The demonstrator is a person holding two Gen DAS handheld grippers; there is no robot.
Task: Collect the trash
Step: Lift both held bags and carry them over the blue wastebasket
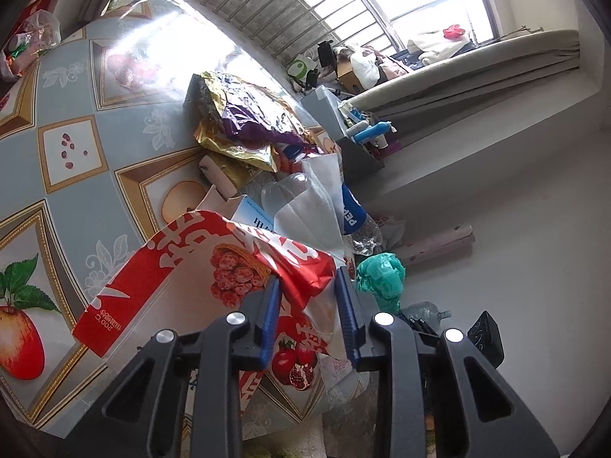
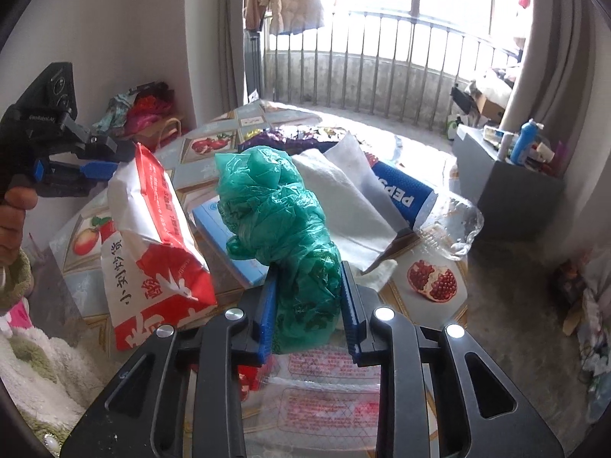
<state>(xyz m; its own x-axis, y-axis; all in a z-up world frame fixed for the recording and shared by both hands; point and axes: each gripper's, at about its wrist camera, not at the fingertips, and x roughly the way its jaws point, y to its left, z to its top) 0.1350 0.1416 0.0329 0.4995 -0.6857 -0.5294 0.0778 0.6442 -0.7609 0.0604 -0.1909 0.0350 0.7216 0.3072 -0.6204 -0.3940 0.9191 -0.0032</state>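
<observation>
Red-and-white paper snack bag (image 2: 152,244), Chinese print, lifted off the desk, tilted, top edge pinched. Crumpled green plastic bag (image 2: 282,229) bunched upright, lower end squeezed, raised above desk. Still on the desk: blue-white flat box (image 2: 225,229), white tissue sheet (image 2: 343,194) draped over it, crushed clear Pepsi bottle (image 2: 427,202) on its side at the desk edge, purple foil wrapper (image 1: 252,114) atop gold foil wrapper (image 1: 236,149) further back.
</observation>
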